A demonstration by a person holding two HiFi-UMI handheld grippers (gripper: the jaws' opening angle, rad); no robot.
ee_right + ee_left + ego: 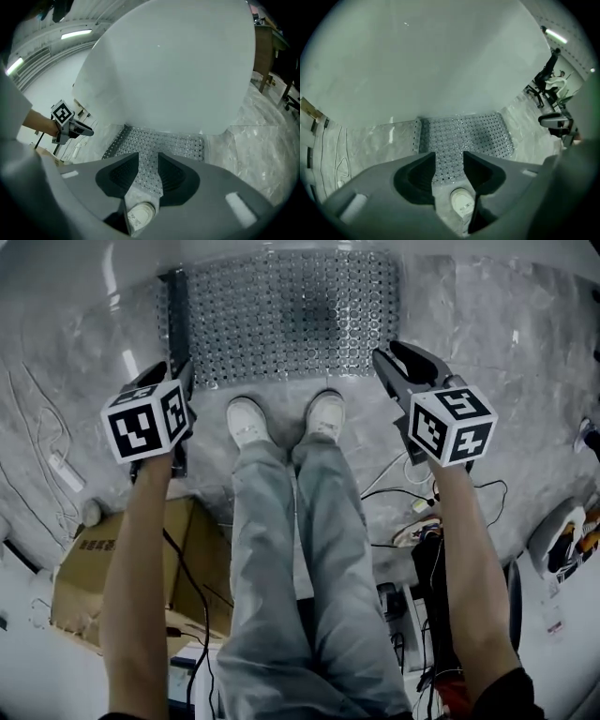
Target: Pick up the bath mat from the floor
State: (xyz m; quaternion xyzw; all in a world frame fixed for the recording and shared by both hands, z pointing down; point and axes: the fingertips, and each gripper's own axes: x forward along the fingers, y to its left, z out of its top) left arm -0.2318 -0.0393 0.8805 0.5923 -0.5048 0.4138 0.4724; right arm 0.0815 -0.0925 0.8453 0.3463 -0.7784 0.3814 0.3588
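**Bath mat flat on the floor, both grippers unloaded**

The left gripper [449, 164] and right gripper [148, 164] hang with jaws slightly parted and nothing gripped. The bath mat [281, 315] lies on the marble floor [487, 352], ahead of and below both jaw pairs, its far edge at the white wall [440, 70]. The studded mat looks limp and may cling to the floor, so a pinch on one edge could slip or raise only a corner. The person's shoes [248, 420] stand just behind its near edge, beneath the jaws, and could pin it. Behind the jaws, a cardboard box [84, 568] and loose cables [403, 493] lie well apart from the mat
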